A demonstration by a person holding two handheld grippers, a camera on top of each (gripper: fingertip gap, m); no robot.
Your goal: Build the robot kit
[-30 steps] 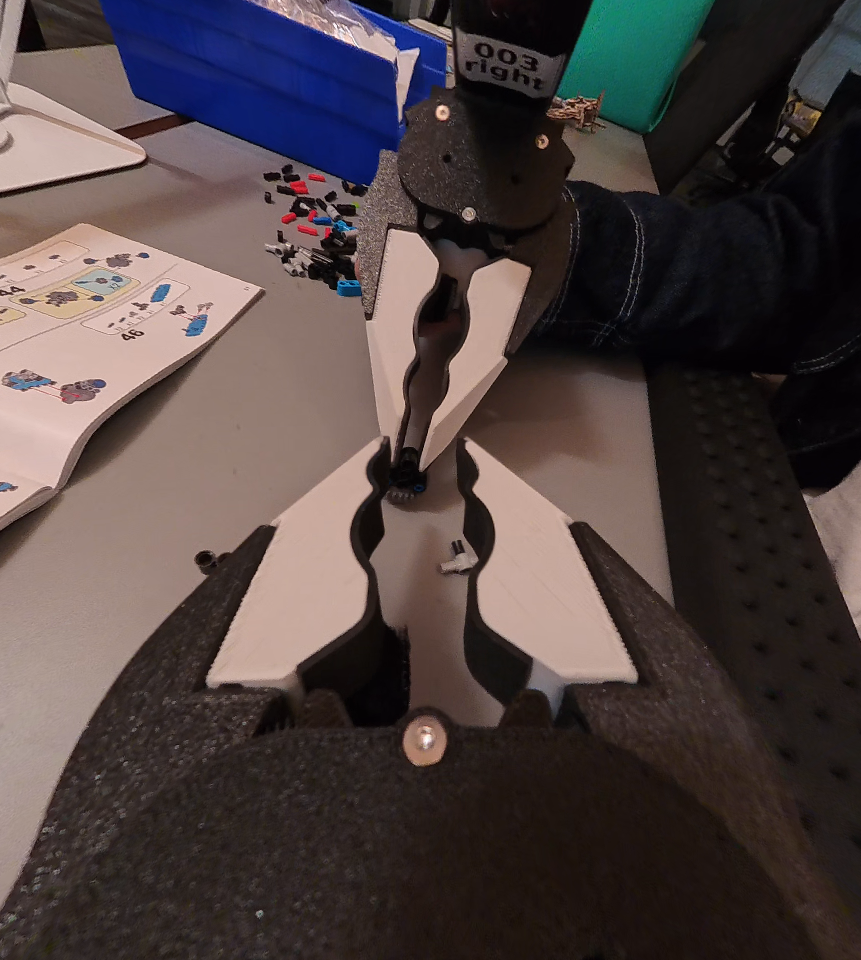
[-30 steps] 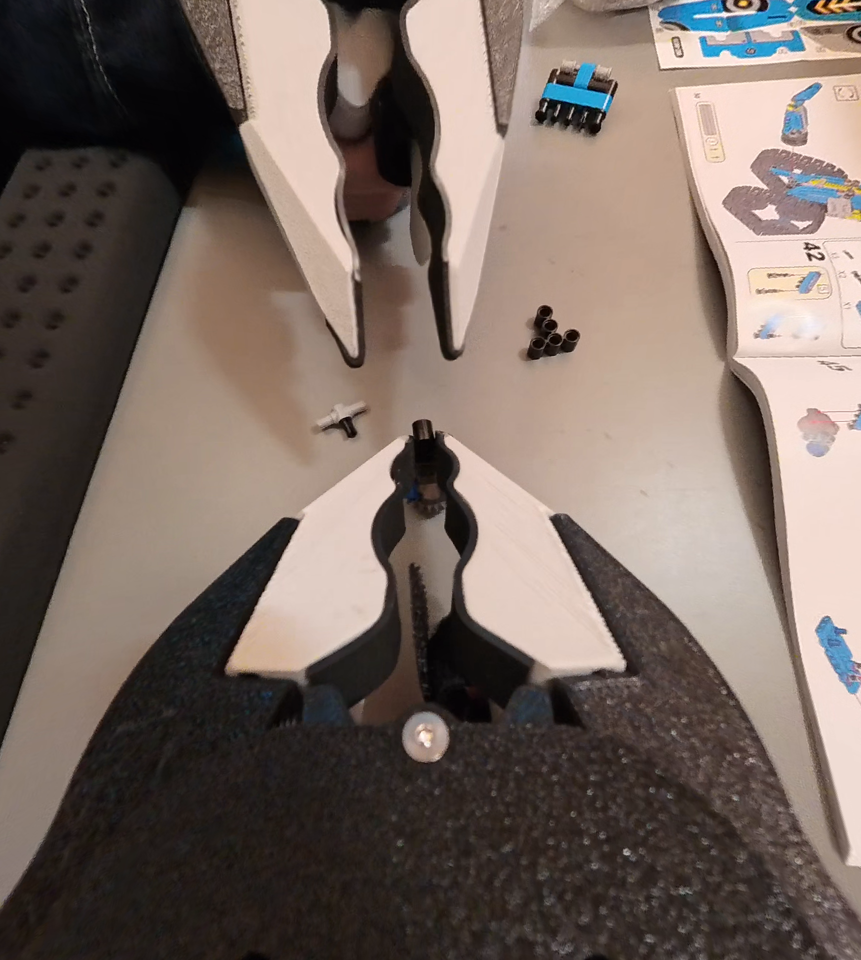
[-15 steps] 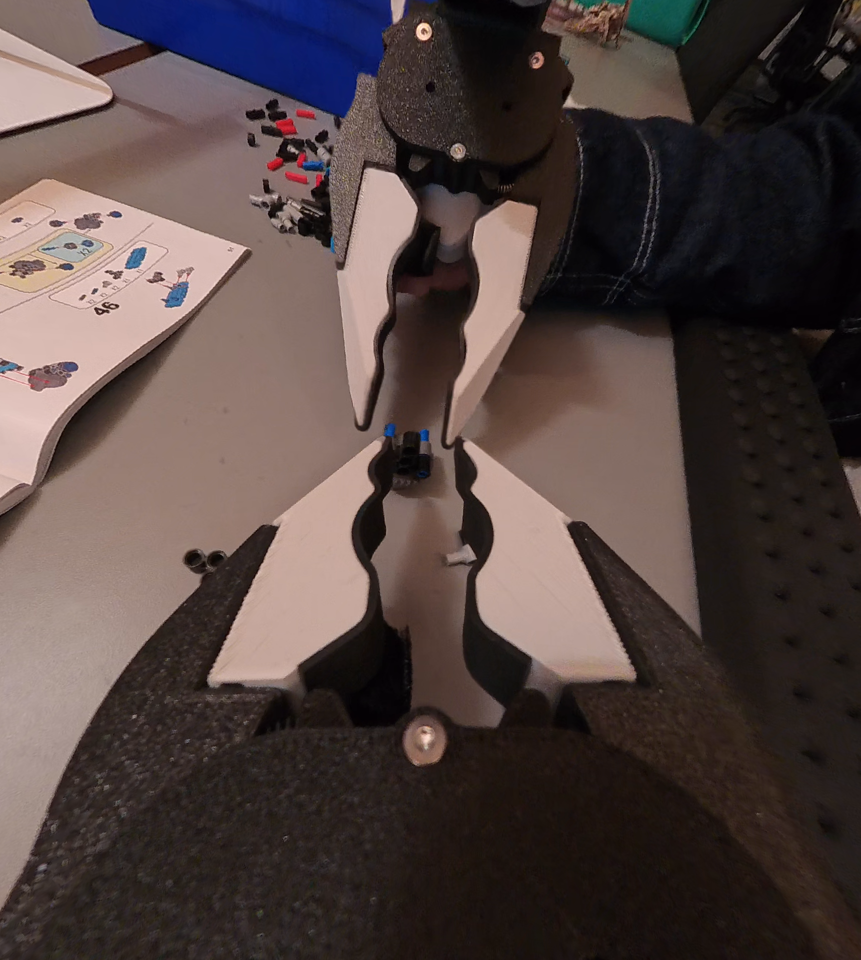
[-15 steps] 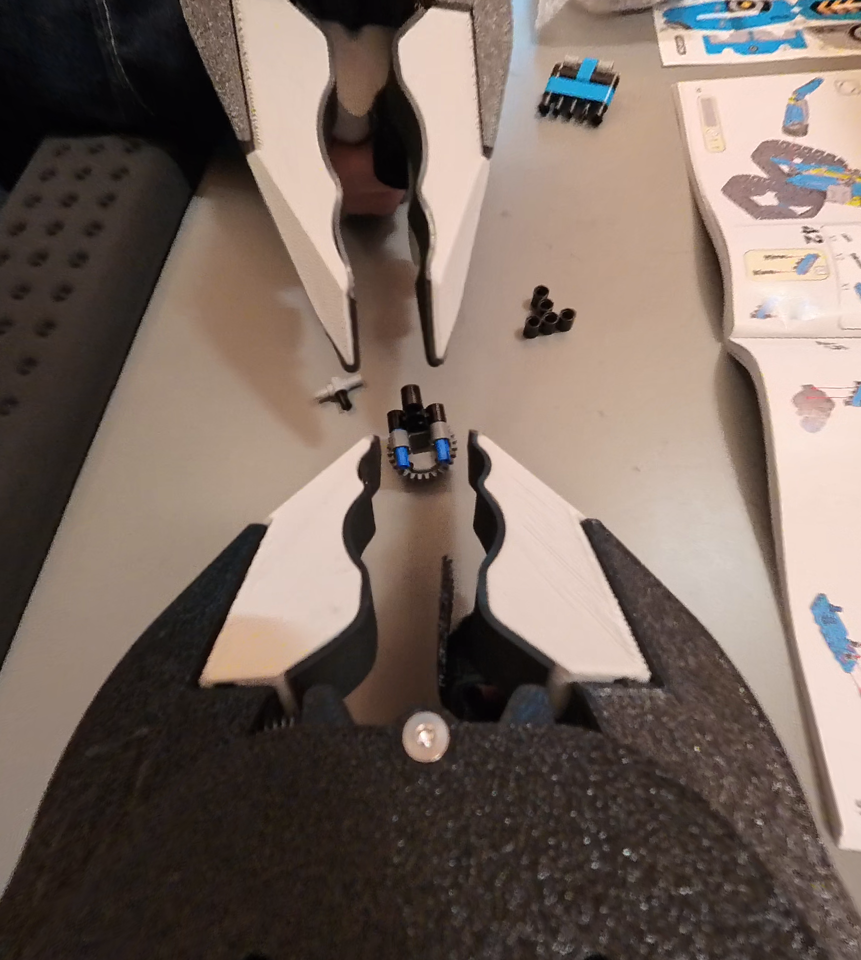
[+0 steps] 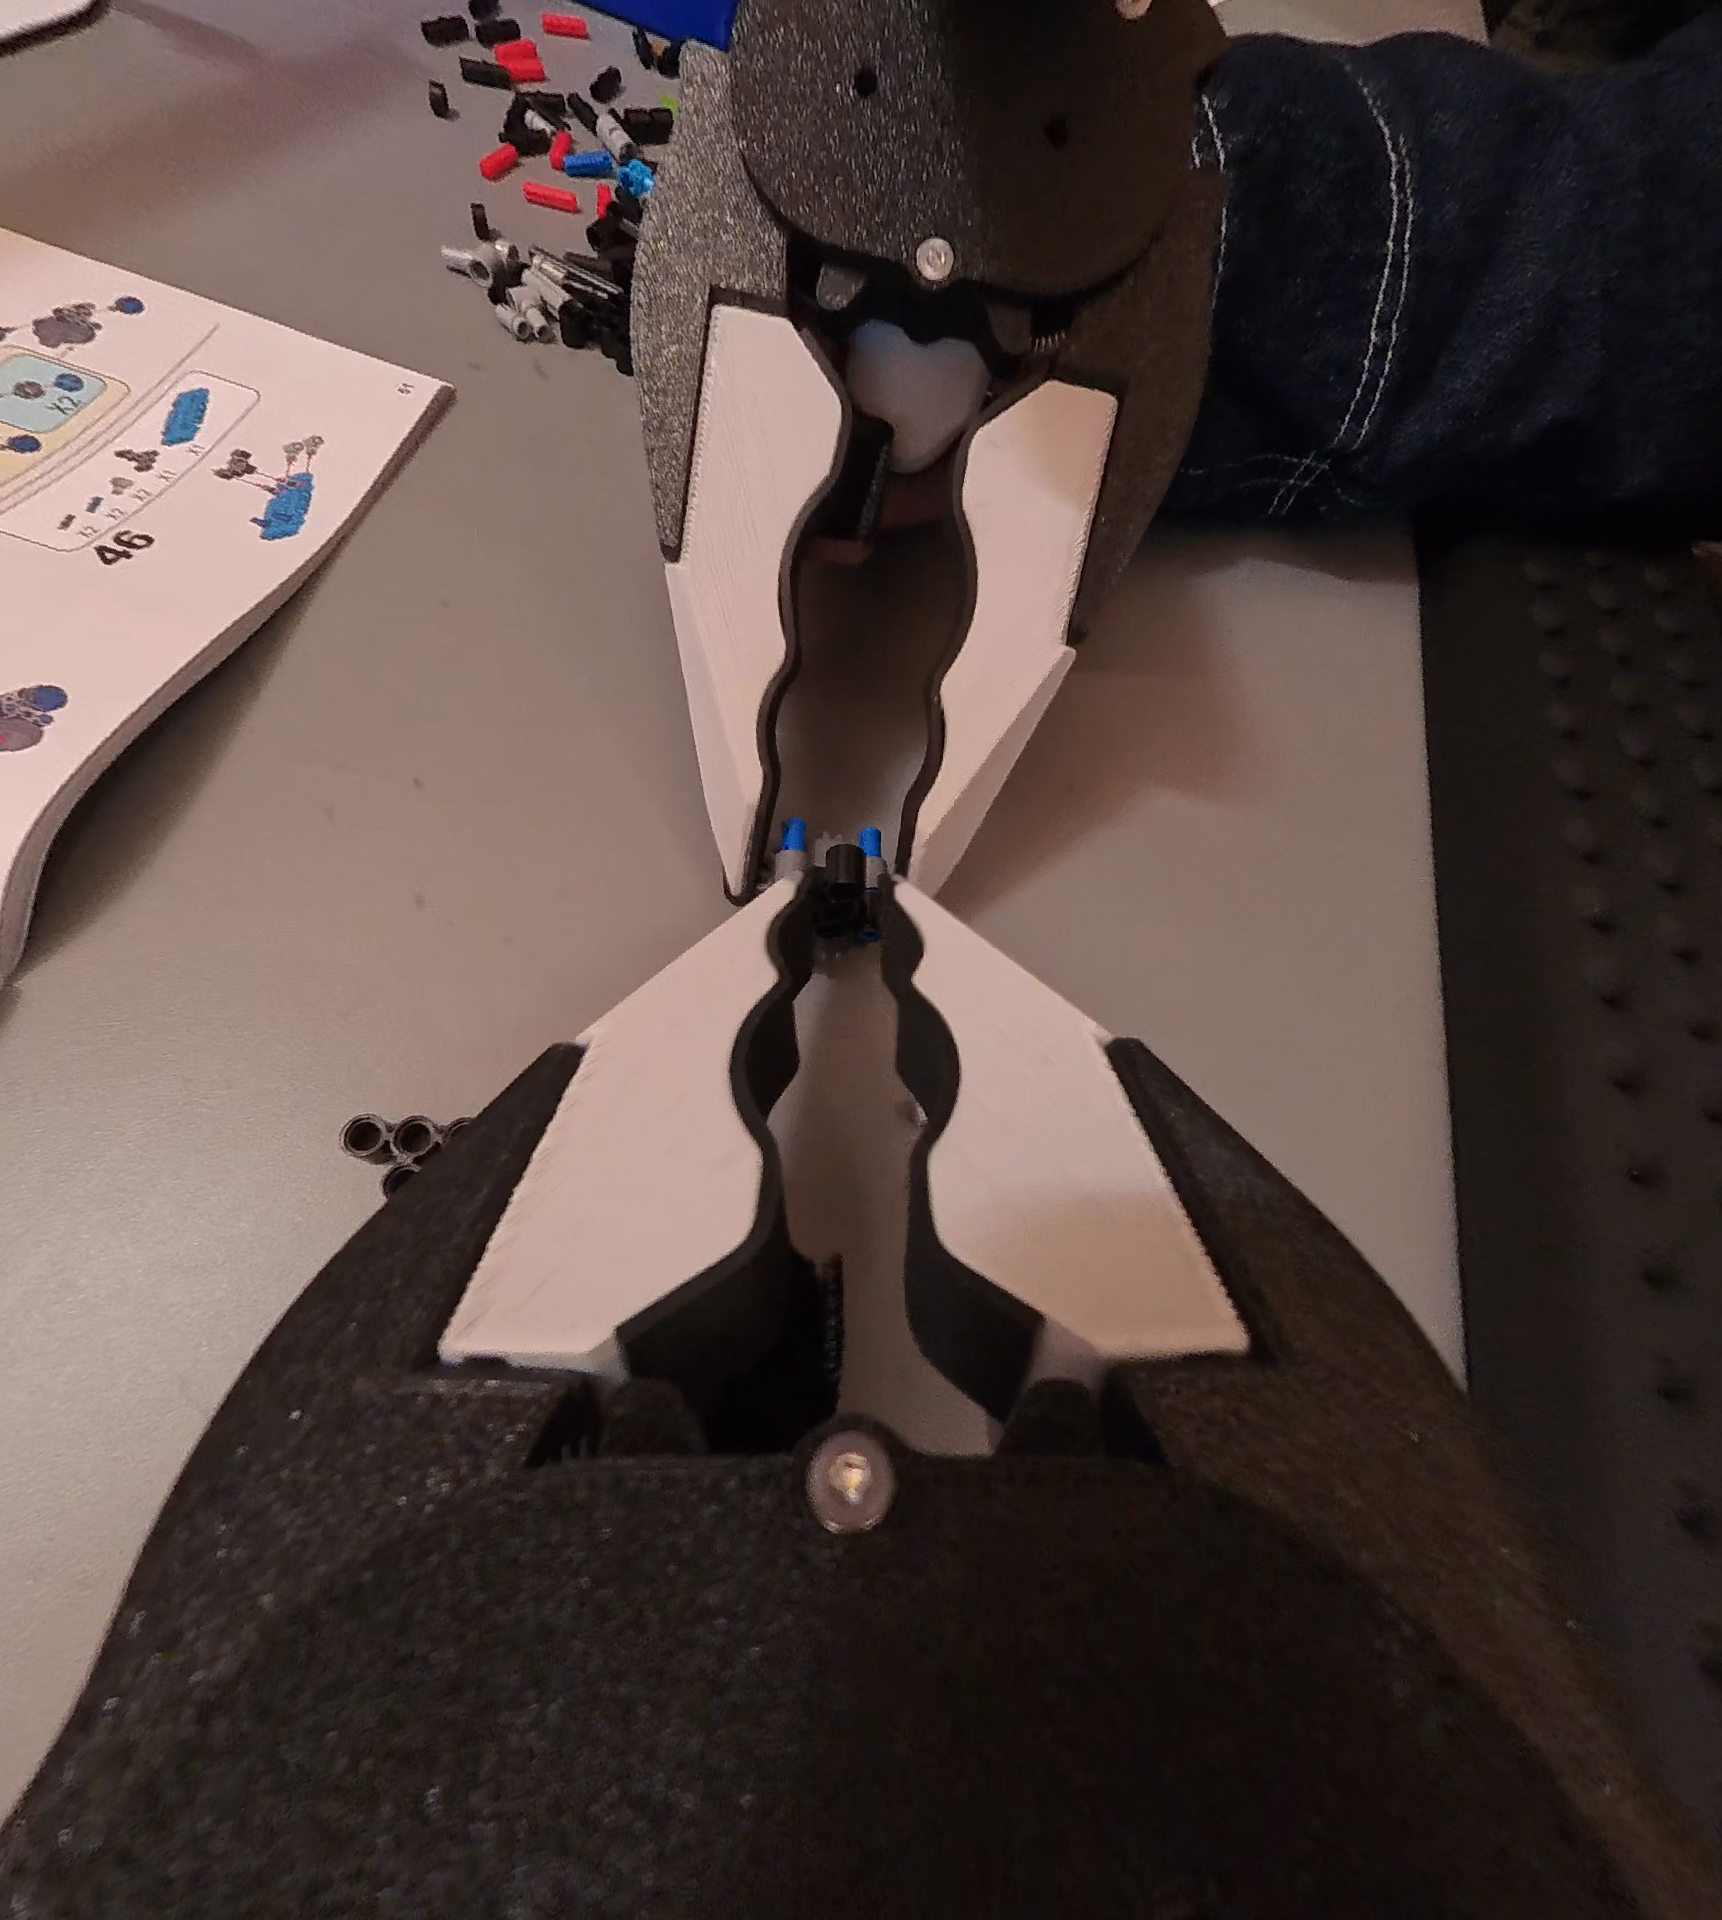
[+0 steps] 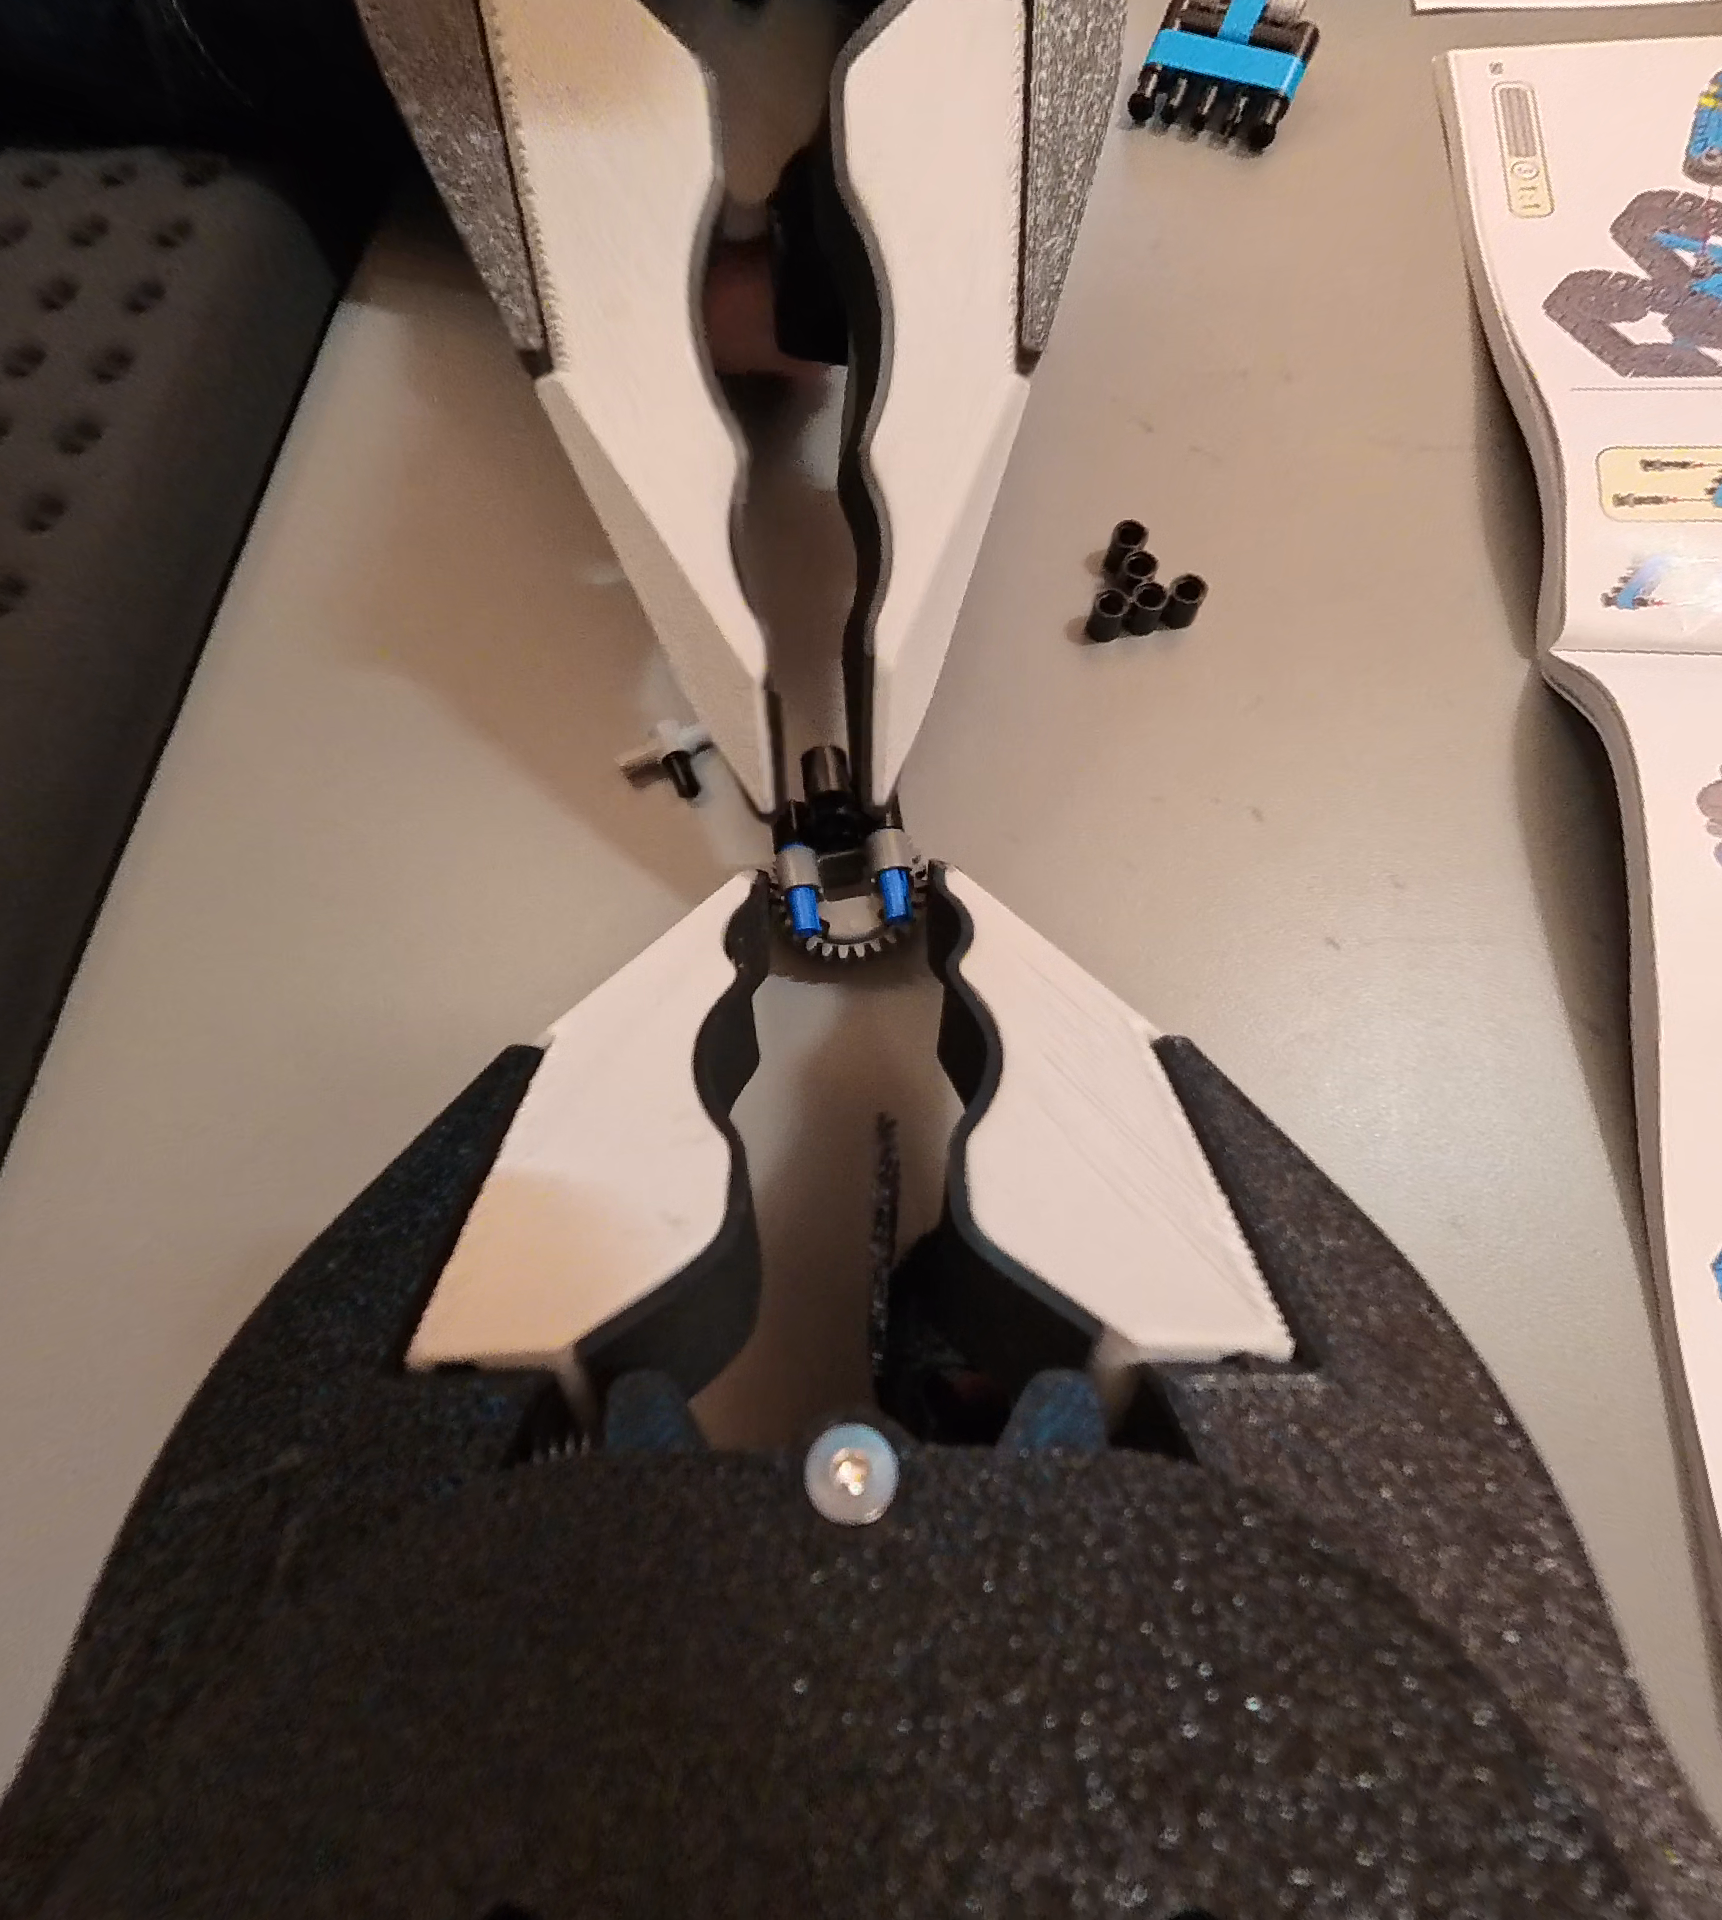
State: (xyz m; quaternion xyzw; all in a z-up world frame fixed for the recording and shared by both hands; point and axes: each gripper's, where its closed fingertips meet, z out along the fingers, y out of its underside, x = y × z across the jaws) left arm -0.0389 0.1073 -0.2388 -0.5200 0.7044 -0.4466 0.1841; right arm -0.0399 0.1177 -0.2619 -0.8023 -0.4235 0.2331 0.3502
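A small assembly [image 6: 841, 883], a grey gear with a black connector and two blue pins in grey bushes, sits low over the grey table [image 6: 1200, 935] between the two grippers, which face each other tip to tip. My left gripper [image 5: 834, 896] is shut on the assembly's black connector [image 5: 841, 883]. The right wrist view shows its fingertips [image 6: 898, 727] pinching that black part. My right gripper [image 6: 844, 896] is open, with its tips flanking the gear closely. In the left wrist view, the right gripper [image 5: 831, 862] has the blue pins between its tips.
An open instruction booklet [image 5: 109, 520] lies to one side and shows in the right wrist view too [image 6: 1667, 779]. Nearby are a pile of loose small parts [image 5: 566, 156], a cluster of black bushes [image 6: 1143, 597], a blue and black piece [image 6: 1221, 68] and a small white pin [image 6: 665, 758]. A dark perforated mat [image 5: 1615, 935] borders the table, and a denim sleeve [image 5: 1511, 260] is behind the right gripper. The tips of both grippers are at nearly the same place.
My right gripper, which was shut on the assembly, opened and let it go. My left gripper moved forward and closed on the assembly's black connector. The two grippers are now closer together.
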